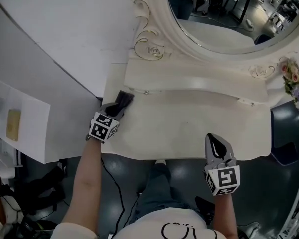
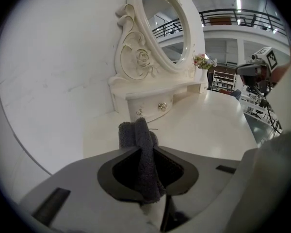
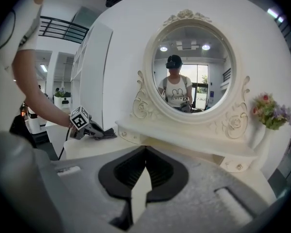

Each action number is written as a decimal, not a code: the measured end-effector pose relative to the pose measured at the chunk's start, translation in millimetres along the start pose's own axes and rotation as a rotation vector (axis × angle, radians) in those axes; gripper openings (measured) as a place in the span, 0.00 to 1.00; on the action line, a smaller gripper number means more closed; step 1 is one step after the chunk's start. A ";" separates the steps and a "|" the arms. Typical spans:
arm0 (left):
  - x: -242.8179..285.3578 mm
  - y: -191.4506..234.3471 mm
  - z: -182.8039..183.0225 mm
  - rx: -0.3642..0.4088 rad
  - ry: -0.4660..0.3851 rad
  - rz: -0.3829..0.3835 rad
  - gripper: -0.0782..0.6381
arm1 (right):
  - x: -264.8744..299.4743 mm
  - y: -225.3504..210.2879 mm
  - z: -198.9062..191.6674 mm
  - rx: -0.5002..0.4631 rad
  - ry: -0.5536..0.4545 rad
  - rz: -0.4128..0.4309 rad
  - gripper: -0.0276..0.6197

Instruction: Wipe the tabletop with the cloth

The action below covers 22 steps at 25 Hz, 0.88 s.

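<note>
Cloth [image 2: 138,132] | clamped between left tool [image 2: 145,154] jaws | at tabletop [image 1: 189,133] left rear

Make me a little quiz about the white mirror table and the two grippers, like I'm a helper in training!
1. True or false: the right gripper's jaws hold something.
2. What stands just right of the mirror? A) flowers B) a lamp C) a book
3. Fill in: the left gripper's jaws are shut on the ____.

Key: 1 false, they are shut and empty; 2 A; 3 cloth.
</note>
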<state>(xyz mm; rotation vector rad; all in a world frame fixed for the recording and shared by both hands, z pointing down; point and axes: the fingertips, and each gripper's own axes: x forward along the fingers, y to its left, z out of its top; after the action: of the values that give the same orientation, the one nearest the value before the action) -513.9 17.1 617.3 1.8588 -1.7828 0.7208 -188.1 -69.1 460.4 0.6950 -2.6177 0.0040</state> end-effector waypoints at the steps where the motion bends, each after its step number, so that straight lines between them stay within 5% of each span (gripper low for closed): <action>1: -0.9 -4.8 -0.3 0.009 -0.001 -0.008 0.22 | -7.3 -0.1 -4.8 0.010 0.002 -0.015 0.04; 10: -9.6 -54.7 -7.2 0.064 -0.014 -0.056 0.22 | -74.6 23.1 -38.3 0.050 0.038 -0.085 0.04; 22: -17.0 -146.1 -9.1 0.172 0.002 -0.178 0.22 | -114.5 45.4 -15.1 0.026 -0.011 -0.135 0.04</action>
<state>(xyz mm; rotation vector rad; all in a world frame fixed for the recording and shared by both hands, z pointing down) -368.9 43.5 617.1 2.0957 -1.5713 0.8292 -114.0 26.4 432.4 0.8814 -2.5799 -0.0062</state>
